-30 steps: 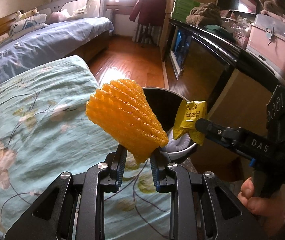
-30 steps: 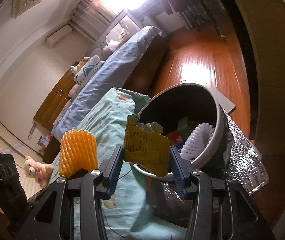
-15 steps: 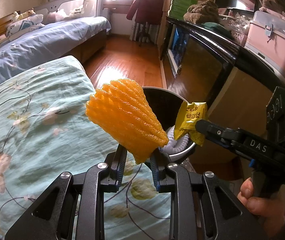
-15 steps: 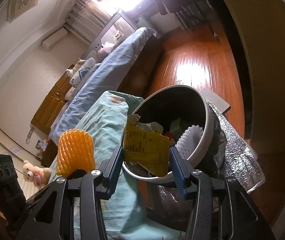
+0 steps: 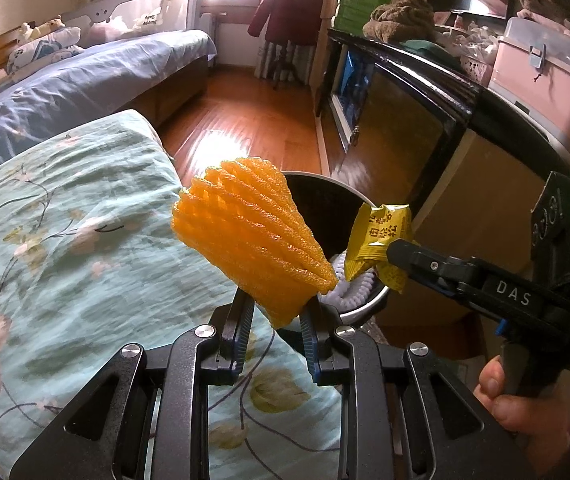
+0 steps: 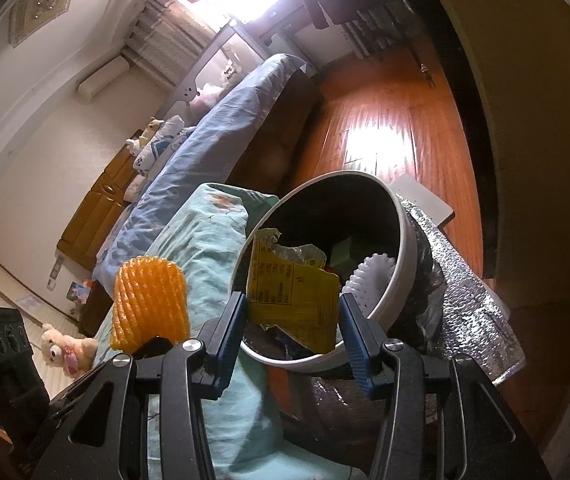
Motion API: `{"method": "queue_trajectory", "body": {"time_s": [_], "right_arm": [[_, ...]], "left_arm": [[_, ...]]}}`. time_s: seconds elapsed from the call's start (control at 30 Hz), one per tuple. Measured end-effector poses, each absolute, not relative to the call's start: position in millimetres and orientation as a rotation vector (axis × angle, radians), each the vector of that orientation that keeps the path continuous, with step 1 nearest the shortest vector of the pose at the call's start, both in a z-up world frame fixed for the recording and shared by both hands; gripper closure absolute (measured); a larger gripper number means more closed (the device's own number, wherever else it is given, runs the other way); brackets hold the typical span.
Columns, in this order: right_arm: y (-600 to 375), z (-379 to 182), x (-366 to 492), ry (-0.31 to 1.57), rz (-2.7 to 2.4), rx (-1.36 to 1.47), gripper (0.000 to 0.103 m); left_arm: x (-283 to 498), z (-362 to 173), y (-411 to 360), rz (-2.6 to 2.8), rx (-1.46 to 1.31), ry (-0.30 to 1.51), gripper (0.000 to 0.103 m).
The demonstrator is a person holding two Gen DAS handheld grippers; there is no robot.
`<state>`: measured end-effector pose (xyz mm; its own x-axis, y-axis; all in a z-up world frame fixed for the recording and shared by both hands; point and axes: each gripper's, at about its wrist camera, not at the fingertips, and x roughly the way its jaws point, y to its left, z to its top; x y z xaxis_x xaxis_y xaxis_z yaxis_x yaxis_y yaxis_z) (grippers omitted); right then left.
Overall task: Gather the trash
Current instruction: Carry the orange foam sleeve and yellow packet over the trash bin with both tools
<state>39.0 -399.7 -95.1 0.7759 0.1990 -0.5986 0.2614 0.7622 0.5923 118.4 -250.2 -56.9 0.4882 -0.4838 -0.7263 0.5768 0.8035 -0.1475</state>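
My left gripper point(image 5: 275, 322) is shut on the lower end of an orange foam fruit net point(image 5: 245, 236), which stands up over the bed's edge. My right gripper point(image 6: 293, 320) is shut on a torn yellow snack wrapper point(image 6: 291, 292), held just above the near rim of the round trash bin point(image 6: 403, 240). The bin is dark inside, with a white rim, and holds a white foam net point(image 6: 369, 280) and other scraps. In the left wrist view the right gripper point(image 5: 395, 254) reaches in from the right with the wrapper point(image 5: 379, 234) over the bin point(image 5: 325, 208).
A bed with a teal floral quilt point(image 5: 65, 240) lies left of the bin. A silver foil bag point(image 6: 473, 312) sits under the bin on the wooden floor point(image 5: 253, 120). A dark cabinet point(image 5: 405, 120) runs along the right. A hand point(image 5: 525, 404) grips the right tool.
Both grippers keep their hold and barely move. The view has crept slightly, so the bin sits a little lower and nearer under the wrapper.
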Motion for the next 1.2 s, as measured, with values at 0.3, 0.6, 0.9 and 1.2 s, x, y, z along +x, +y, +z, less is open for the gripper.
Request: {"method": "queue_trajectory", "body": {"time_s": [0.3,0.6,0.9,1.2], "right_arm": [[-402,-96,45,0.707,-0.045,0.707,0.055],[-407,-98,56,0.724,-0.059,0.689,0.055],[-414,-96,67,0.728,-0.074,0.663,0.054],[-419,-99,78,0.741,-0.086,0.652,0.054]], "left_arm": [[124,-60,-259,-0.657,0.127,0.849,0.082],[132,-65,-269,-0.665,0.135,0.864,0.082],[144,-70,-277,-0.668,0.142,0.879,0.082],[154,-78,-283,-0.659,0.153,0.902,0.082]]}}
